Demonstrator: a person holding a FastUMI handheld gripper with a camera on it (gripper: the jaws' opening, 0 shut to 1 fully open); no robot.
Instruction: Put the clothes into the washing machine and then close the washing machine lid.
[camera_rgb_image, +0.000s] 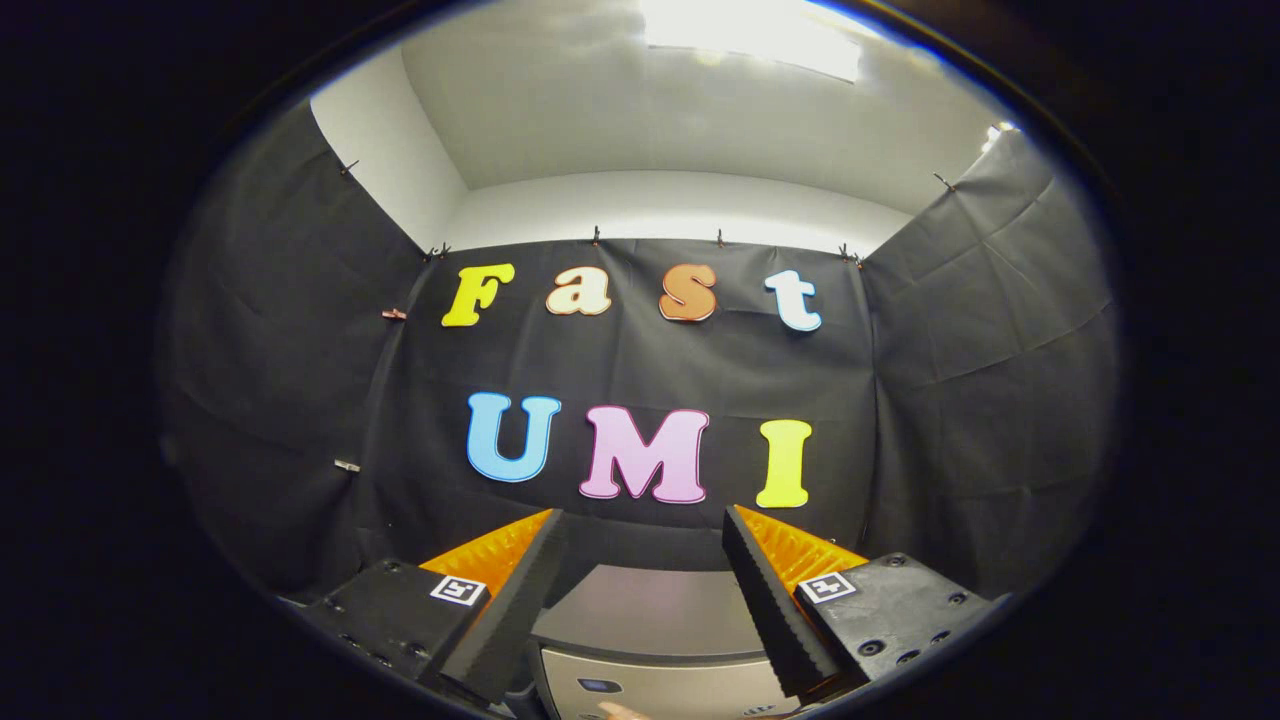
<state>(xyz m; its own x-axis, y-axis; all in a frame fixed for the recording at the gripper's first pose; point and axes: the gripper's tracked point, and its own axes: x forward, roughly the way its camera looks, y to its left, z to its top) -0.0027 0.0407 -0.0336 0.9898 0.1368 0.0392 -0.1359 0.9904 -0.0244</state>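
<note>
The tongs (642, 525) hang wide open with nothing between the fingers, pointed at the booth's black cloth wall (640, 370). Below and between the fingers sits the washer (650, 640), its grey lid lying flat and closed, a pale control panel along its near edge. The clothes cannot be made out. A ceiling light (750, 35) glares overhead.
</note>
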